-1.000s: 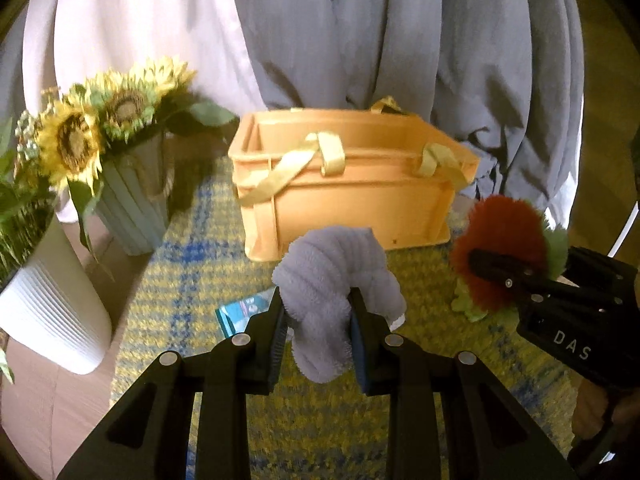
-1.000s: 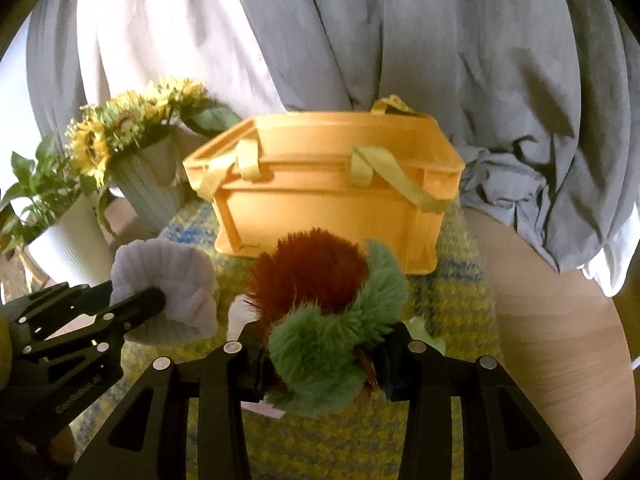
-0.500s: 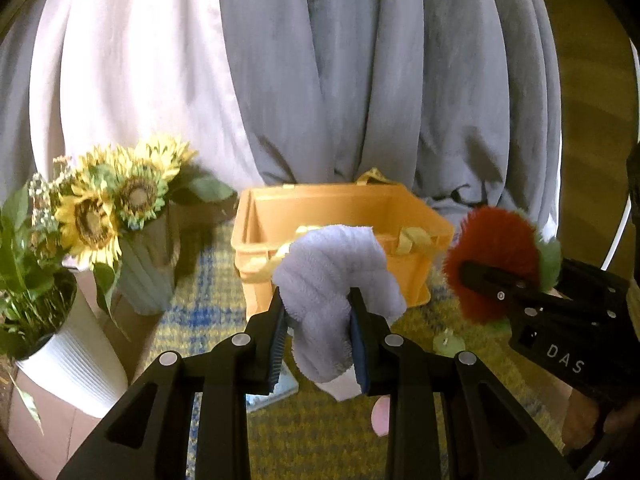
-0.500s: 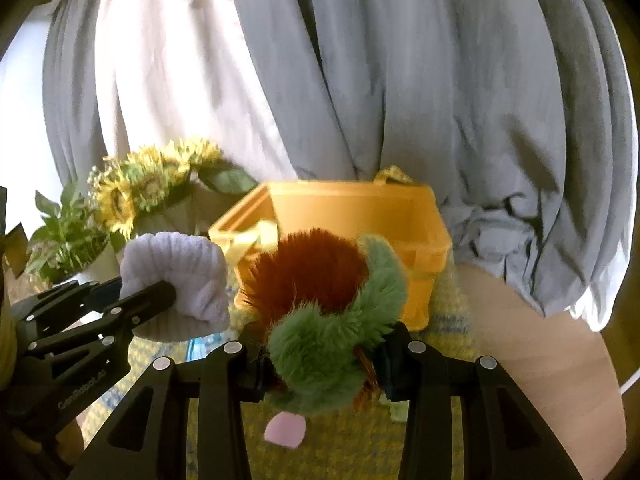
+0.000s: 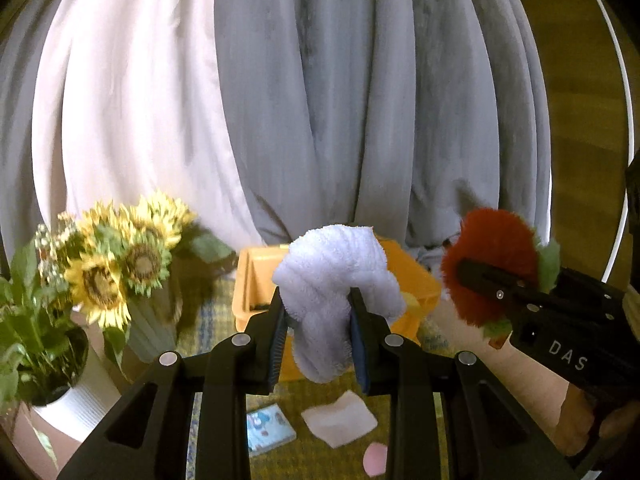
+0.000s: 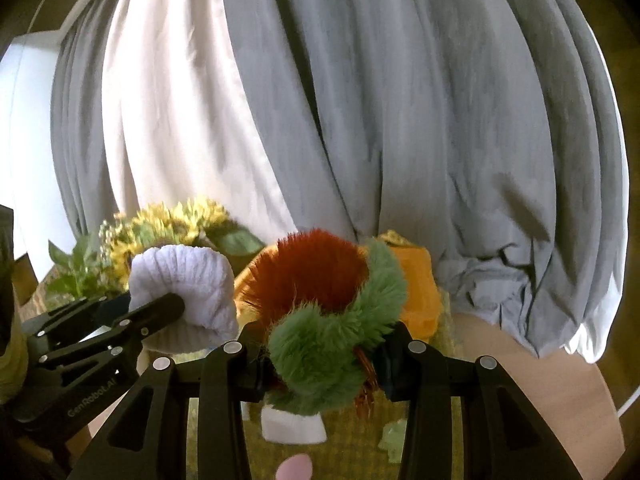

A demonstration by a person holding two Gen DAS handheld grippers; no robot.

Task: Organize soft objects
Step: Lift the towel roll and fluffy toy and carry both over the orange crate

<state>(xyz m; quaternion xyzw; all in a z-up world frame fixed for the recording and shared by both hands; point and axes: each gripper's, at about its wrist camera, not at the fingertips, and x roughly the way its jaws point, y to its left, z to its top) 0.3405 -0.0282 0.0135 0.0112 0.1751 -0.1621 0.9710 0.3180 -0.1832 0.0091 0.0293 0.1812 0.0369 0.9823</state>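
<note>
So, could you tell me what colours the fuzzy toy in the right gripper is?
The fuzzy toy is rusty red with green fur, best seen in the right wrist view.

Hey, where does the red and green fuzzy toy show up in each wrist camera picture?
Left wrist view: the red and green fuzzy toy is at right of centre, clamped in the right gripper.
Right wrist view: the toy is at bottom centre, between that gripper's own fingers, filling the foreground.
Shared landmark: the orange bin behind the toy in both.
</note>
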